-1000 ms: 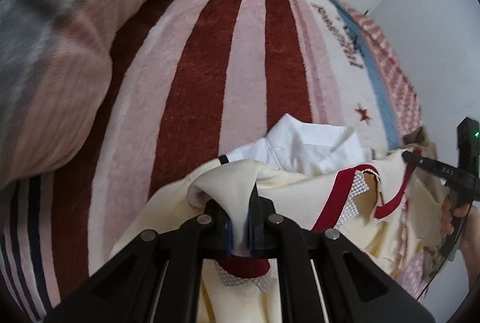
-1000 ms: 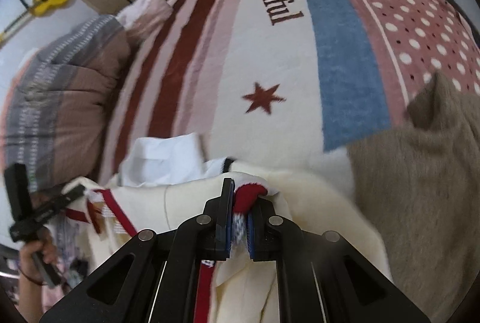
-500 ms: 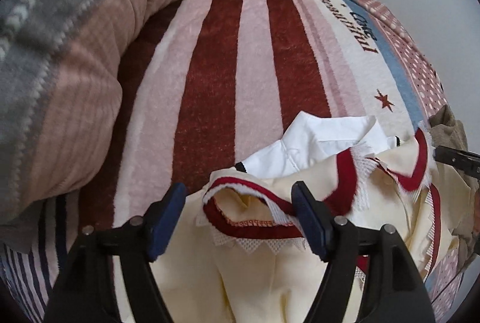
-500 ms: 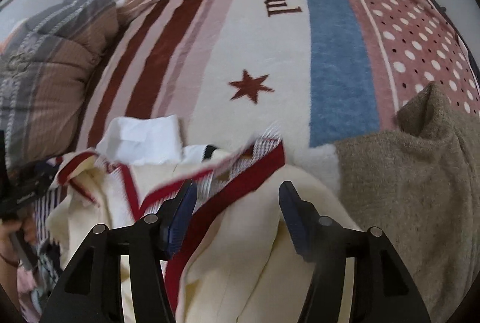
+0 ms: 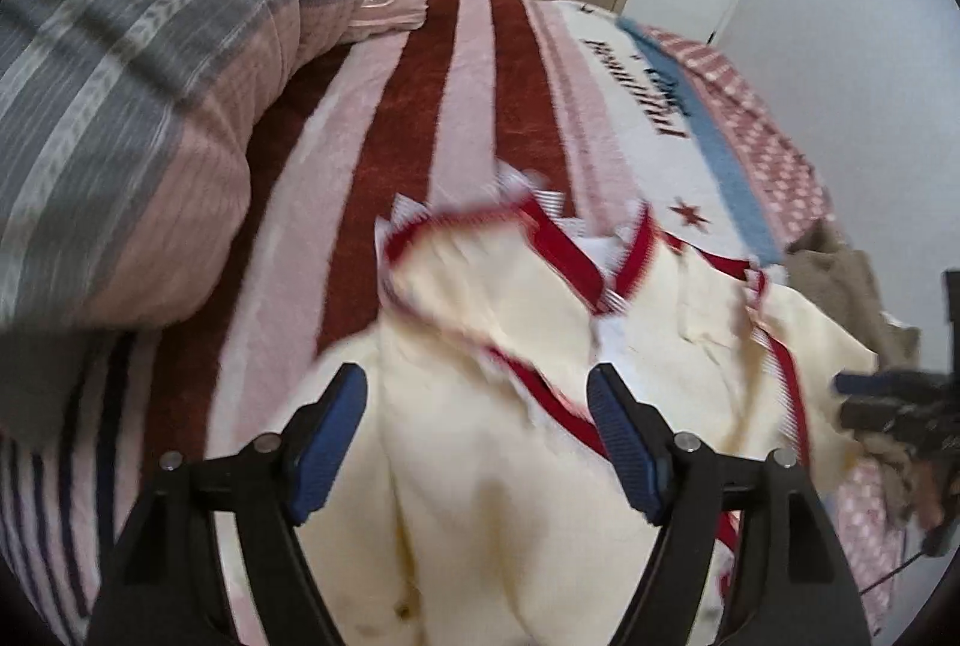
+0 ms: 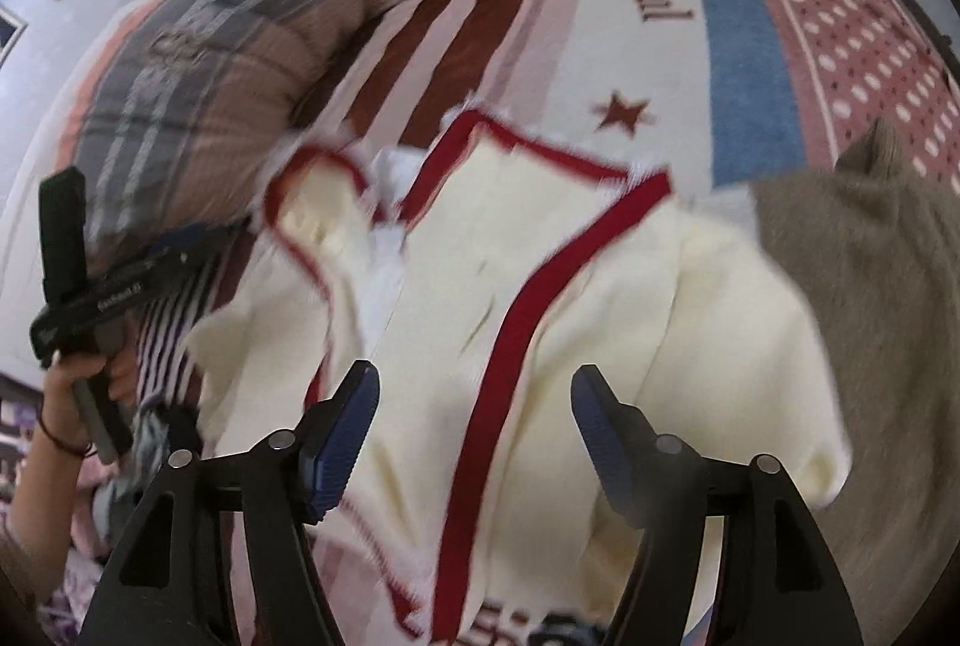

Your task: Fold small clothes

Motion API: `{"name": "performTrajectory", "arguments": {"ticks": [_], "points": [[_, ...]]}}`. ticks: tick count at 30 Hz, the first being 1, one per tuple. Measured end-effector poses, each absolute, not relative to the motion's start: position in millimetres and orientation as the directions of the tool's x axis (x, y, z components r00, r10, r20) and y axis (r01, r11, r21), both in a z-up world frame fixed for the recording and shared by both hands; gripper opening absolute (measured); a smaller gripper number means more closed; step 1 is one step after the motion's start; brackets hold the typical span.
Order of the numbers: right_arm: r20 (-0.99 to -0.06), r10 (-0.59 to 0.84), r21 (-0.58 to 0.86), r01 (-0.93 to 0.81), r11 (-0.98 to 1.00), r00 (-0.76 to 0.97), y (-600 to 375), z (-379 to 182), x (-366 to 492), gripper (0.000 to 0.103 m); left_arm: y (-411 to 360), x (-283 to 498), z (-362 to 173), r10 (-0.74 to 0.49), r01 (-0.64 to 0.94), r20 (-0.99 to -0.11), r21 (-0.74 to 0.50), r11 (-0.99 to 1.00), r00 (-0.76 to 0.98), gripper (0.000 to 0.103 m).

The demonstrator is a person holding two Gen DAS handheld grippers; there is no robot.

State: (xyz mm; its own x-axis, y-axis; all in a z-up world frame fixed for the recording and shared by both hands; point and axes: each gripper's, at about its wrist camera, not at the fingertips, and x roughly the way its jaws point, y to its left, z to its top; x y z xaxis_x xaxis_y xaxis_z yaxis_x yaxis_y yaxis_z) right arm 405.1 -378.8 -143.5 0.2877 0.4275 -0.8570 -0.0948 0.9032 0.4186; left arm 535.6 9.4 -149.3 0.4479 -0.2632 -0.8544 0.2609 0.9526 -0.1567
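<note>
Reading the blanket (image 6: 654, 64) print from the right wrist view: "Coke" over "Beautiful", with a red star (image 6: 621, 113) below it, all ahead of the right gripper (image 6: 474, 424). In the left wrist view the lettering is too blurred to read.

Left gripper (image 5: 477, 427): fingers wide apart, nothing between them. Right gripper: fingers likewise apart, empty. One second ago both were clamped on the garment's edges; half a second ago both had already let go.

Cream garment (image 5: 510, 406) with red trim lies on the bed just ahead of and beneath both grippers. Its collar end now lies further from the left gripper than half a second ago, spread flatter and covering most of the white shirt (image 6: 390, 226); only a sliver shows.

Brown cloth (image 6: 870, 286) lies right of the right gripper, touching the garment's edge.
</note>
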Motion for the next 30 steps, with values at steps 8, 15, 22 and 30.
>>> {"name": "performTrajectory", "arguments": {"ticks": [8,15,22,30], "points": [[-0.840,0.516,0.514,-0.060,0.856,0.168,-362,-175,341,0.064,4,460,-168,-0.305,0.269,-0.865,-0.208,0.940,0.398,0.075],[-0.821,0.561,0.566,0.027,0.824,0.104,-355,-203,315,0.065,14,423,-182,-0.280,0.231,-0.883,-0.204,0.951,0.375,0.075],[-0.783,0.617,0.621,0.068,0.781,0.074,-341,-220,317,0.020,26,406,-180,-0.285,0.227,-0.879,-0.210,0.951,0.381,0.075],[-0.670,0.720,0.734,0.017,0.679,0.181,-330,-175,340,0.005,54,396,-172,-0.295,0.222,-0.866,-0.220,0.950,0.404,0.075]]}}
